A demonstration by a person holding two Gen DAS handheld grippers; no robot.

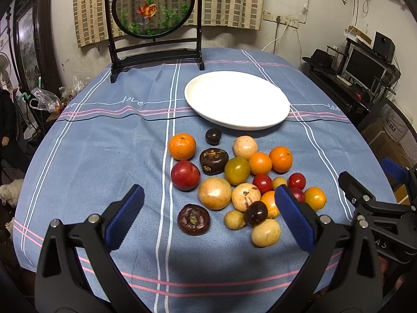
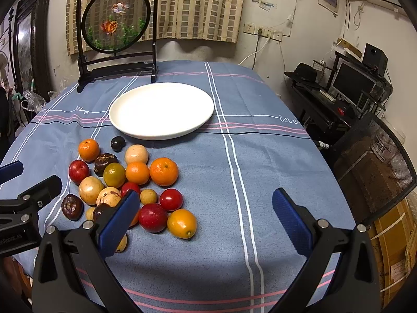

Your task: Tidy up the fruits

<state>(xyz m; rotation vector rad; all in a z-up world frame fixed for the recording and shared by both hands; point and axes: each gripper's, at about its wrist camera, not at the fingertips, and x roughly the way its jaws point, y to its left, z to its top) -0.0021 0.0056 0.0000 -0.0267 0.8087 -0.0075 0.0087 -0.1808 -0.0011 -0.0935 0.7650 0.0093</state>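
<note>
A pile of several fruits lies on the blue tablecloth: oranges, red plums, dark brown fruits, pale yellow ones. Behind it sits a bare white plate. My left gripper hangs open above the near side of the pile, nothing between its blue pads; a dark brown fruit lies under the gap. In the right wrist view the pile sits at lower left. My right gripper is open over bare cloth, its left pad hiding part of the pile, beside a red plum and a yellow-orange fruit.
A black-framed round goldfish screen stands at the table's far edge. A mesh chair is right of the table, with a desk and monitor behind it. Plastic bags lie off the left edge.
</note>
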